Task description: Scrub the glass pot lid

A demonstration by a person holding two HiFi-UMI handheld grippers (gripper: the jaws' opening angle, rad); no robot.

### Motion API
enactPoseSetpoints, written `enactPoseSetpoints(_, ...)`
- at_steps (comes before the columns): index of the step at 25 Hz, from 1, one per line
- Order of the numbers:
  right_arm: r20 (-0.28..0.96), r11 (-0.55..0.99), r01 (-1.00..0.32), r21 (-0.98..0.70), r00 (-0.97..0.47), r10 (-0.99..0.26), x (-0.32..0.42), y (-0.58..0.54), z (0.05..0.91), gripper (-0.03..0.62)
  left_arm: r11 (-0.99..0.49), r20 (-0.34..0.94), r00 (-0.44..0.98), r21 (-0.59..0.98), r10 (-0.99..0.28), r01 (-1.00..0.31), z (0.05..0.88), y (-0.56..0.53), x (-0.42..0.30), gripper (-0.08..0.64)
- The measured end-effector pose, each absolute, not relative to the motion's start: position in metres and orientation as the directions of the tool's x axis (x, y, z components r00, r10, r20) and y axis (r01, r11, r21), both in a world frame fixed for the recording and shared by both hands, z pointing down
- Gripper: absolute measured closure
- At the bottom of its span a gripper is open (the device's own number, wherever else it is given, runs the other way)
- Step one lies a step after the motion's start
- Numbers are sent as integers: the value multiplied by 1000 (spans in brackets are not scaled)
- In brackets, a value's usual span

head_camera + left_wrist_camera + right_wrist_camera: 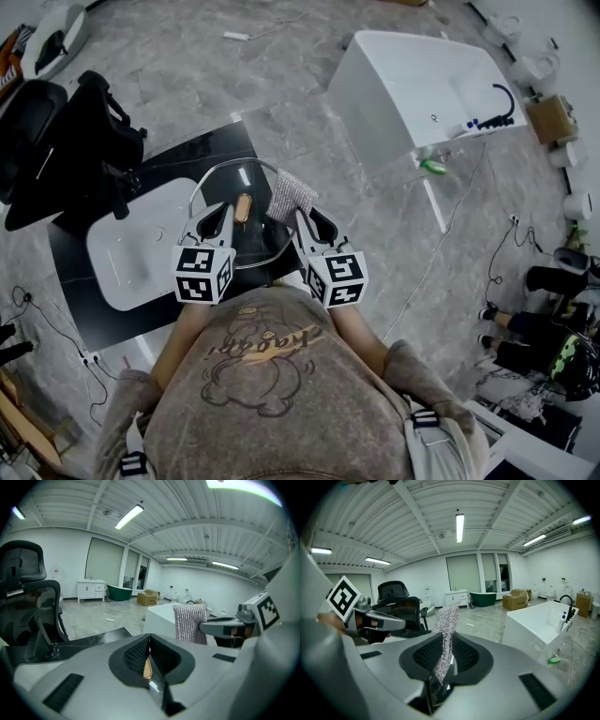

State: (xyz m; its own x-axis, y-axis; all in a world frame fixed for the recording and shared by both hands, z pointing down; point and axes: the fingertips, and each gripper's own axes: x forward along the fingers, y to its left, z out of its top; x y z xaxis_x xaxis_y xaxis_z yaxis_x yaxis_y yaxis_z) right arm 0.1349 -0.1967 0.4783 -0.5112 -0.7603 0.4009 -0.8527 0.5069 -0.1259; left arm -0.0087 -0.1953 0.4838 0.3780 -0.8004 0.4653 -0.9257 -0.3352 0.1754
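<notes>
Grey marbled floor and a black tabletop (211, 145) fill the centre-left of the head view. Above it, the glass pot lid (258, 242) is gripped by its amber handle (243, 208) in the clenched left gripper (225, 214), presumably to steady it for scrubbing. A silvery scrub pad (291, 194) is pinched tightly in the right gripper (302, 220), just beside the lid's upper-right rim.

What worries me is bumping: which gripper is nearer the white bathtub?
Right. The right gripper is below-left of the white bathtub; the left gripper lies farther left, beyond it.
</notes>
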Motion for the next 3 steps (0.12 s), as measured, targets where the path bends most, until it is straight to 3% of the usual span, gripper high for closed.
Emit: enactPoseSetpoints(3, 403, 511, -850, -129, -516, -756, 136, -197, 480, 514, -336, 466, 381, 181, -799, -924, 485, -195, -7, 541)
